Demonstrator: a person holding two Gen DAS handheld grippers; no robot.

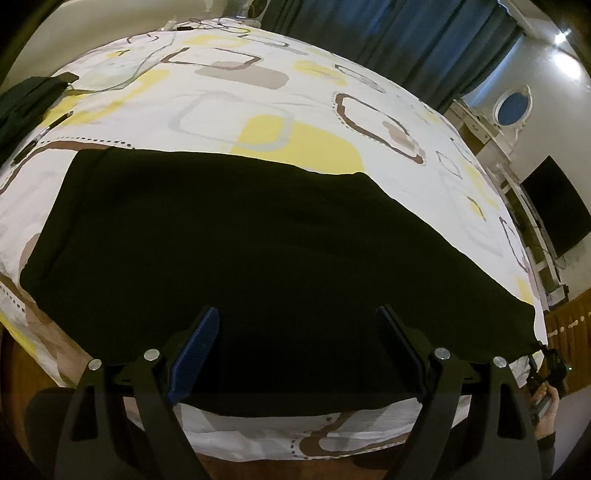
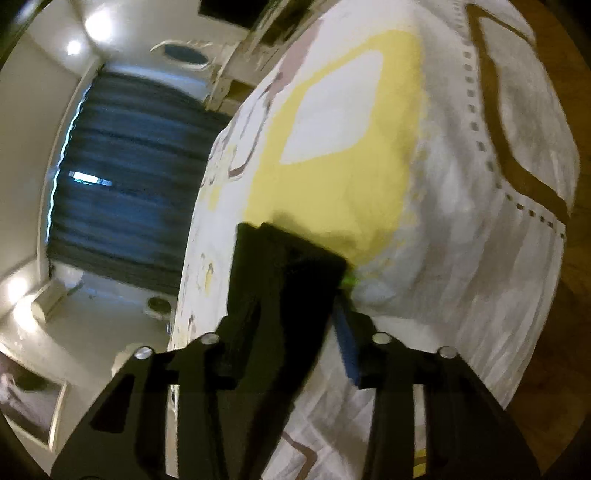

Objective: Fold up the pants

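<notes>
Black pants lie spread flat on the patterned bed sheet, near its front edge. My left gripper hovers over the near edge of the pants, jaws wide open with nothing between them. At the far right a hand holds my right gripper at the pants' right corner. The blurred, rolled right wrist view shows that corner of black fabric in the gap of my right gripper. Its jaws stand partly open, and the blue pad shows bare beside the cloth.
A dark folded garment, a pen and a white cable lie at the bed's far left. Dark curtains hang behind. A white dresser with an oval mirror and a black screen stand to the right.
</notes>
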